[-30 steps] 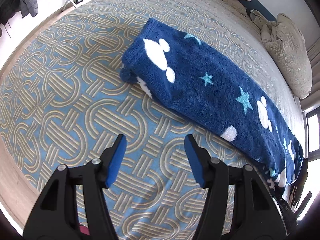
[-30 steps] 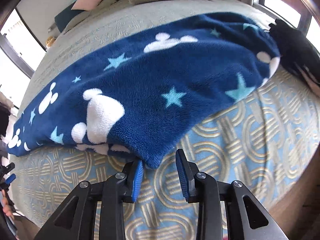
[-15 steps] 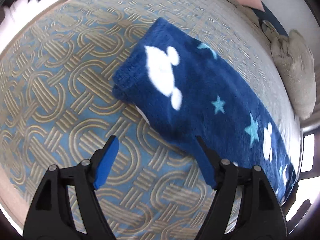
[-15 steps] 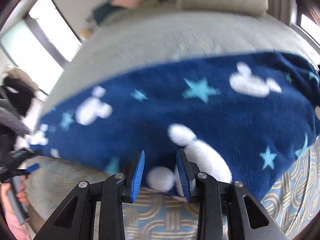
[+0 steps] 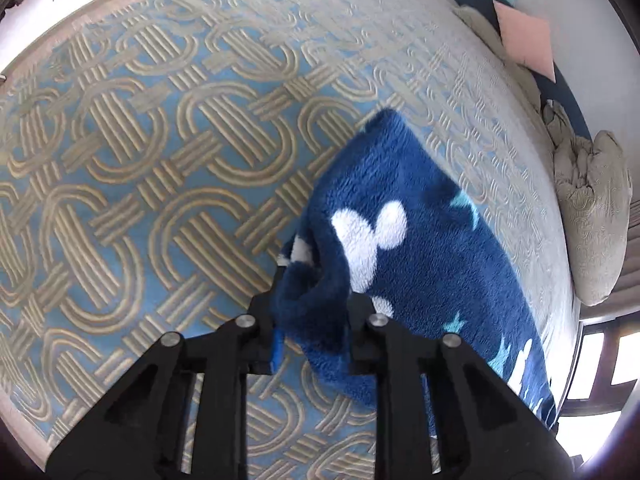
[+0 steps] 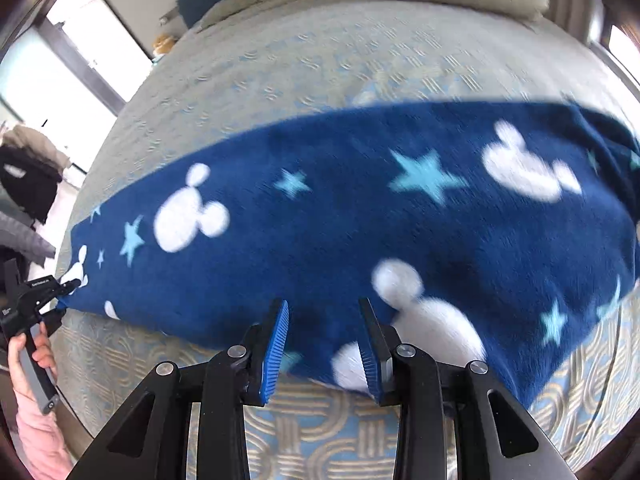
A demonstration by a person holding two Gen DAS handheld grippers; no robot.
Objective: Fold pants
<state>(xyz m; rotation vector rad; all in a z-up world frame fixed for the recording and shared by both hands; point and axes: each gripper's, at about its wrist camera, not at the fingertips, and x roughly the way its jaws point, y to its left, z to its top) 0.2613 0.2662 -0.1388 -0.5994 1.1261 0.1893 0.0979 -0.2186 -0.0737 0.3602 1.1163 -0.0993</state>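
Observation:
Dark blue fleece pants (image 5: 412,264) with white mouse heads and light blue stars lie stretched across the bed. My left gripper (image 5: 314,312) is shut on one end of the pants, with the fabric bunched between its fingers. In the right wrist view the pants (image 6: 360,208) span the frame, and the left gripper (image 6: 60,288) shows at the far left holding their end. My right gripper (image 6: 324,344) is open, its blue pads on either side of the near edge of the pants at mid-length, not closed on the fabric.
The bedspread (image 5: 160,160) is blue with a beige interlocking pattern. Beige pillows (image 5: 596,220) and a pink cushion (image 5: 524,40) lie at the head of the bed. Clothes hang at the left (image 6: 28,184). Windows are behind.
My left gripper moved onto the pants' end and closed on it. My right gripper slid along the near edge toward the middle of the pants and stays open.

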